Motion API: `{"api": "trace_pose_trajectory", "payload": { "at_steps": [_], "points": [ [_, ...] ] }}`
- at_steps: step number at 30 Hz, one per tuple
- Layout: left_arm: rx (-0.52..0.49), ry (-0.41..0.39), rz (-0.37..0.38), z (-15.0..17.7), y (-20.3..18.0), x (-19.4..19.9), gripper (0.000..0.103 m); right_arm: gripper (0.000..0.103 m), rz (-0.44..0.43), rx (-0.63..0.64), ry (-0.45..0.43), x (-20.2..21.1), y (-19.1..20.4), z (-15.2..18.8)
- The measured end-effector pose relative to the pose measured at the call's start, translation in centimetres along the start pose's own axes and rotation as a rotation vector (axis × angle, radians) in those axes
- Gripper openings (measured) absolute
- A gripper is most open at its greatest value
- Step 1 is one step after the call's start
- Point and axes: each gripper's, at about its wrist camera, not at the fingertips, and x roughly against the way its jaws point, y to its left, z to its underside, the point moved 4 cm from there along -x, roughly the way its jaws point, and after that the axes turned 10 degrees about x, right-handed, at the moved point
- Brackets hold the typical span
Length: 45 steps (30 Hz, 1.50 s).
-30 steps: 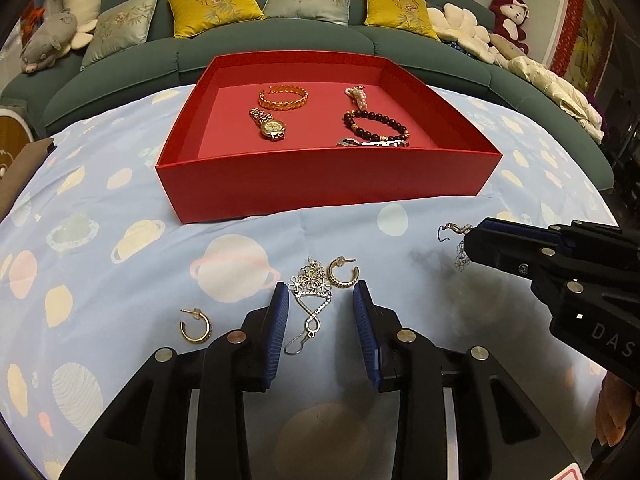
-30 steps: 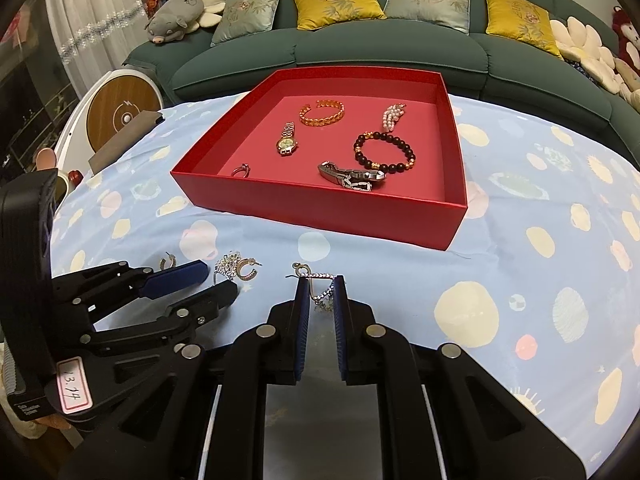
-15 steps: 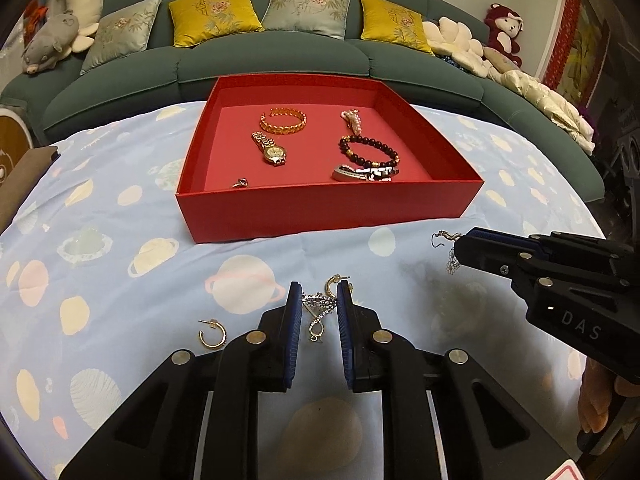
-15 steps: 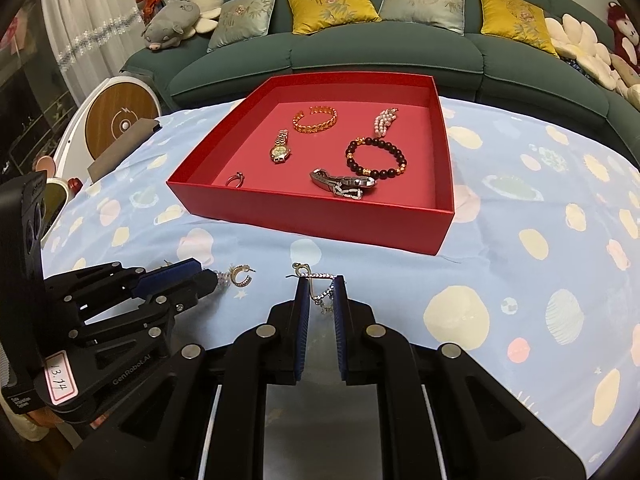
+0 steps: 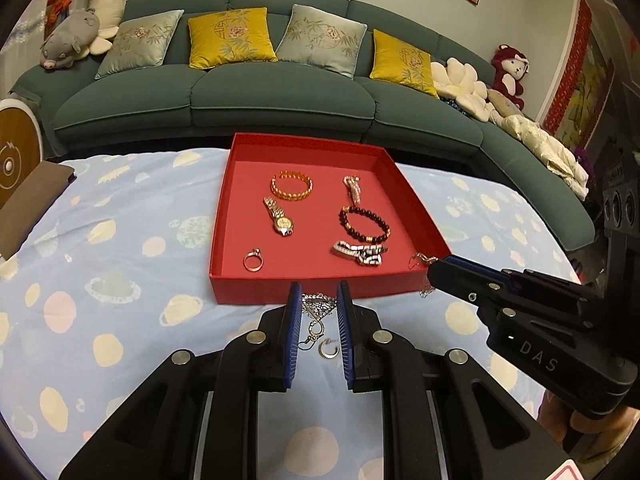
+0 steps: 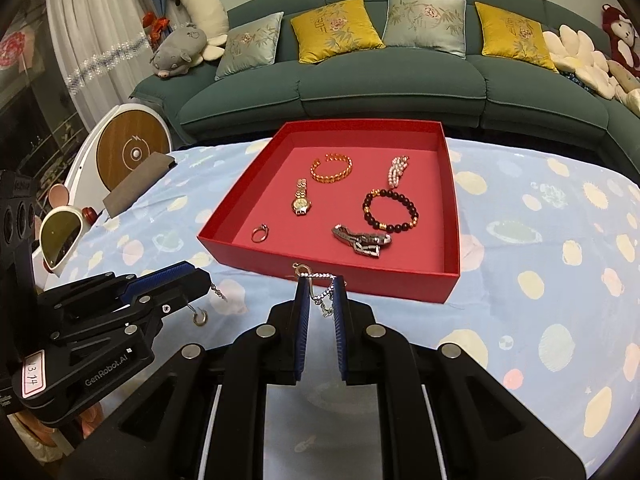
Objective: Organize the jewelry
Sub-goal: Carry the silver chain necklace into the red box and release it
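Both grippers: matte black plastic frames w/ round silver screws behind the fingers (image 5: 291,332), which carry ribbed blue pads on the inner faces. Right gripper (image 5: 434,276) body has white "DAS" lettering. Left gripper (image 6: 200,280) reads "GenRobot.AI" in white, plus a white label w/ red border, handwritten "13.14". Bare skin shows under each body.

Your red tray (image 5: 280,290) lies open on the bed. In it lie a gold bangle (image 5: 291,186), a gold watch (image 5: 279,216), a silver ring (image 5: 253,259), a pearl piece (image 5: 353,189), a dark bead bracelet (image 5: 364,224) and a silver link bracelet (image 5: 359,252). You hold two rhinestone earrings: one (image 5: 316,312) by the tray's near wall, another (image 6: 320,286) at its edge. A small hoop (image 5: 329,348) lies on the bedsheet.
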Motion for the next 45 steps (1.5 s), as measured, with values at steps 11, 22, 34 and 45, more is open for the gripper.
{"api": "trace_pose_trajectory", "payload": {
  "at_steps": [11, 22, 34, 45],
  "points": [
    [-0.02, -0.077, -0.031, -9.2, -1.0, -2.9, 0.015, 0.011, 0.017, -0.024, -0.052, -1.5, -2.4, -7.7],
    [-0.001, -0.009, -0.089, -10.5, 0.5, -10.8, 0.015, 0.011, 0.034, -0.027, 0.041, -9.3, -4.6, -8.9],
    [0.059, 0.029, -0.117, -10.1, 2.7, -14.2, 0.022, 0.012, 0.022, -0.037, 0.08, -14.7, -6.0, -9.1],
    [0.137, -0.029, -0.077, -10.6, 3.9, -5.7, 0.031, 0.014, 0.01, -0.117, -0.081, -5.8, -7.1, -11.1]
  ]
}}
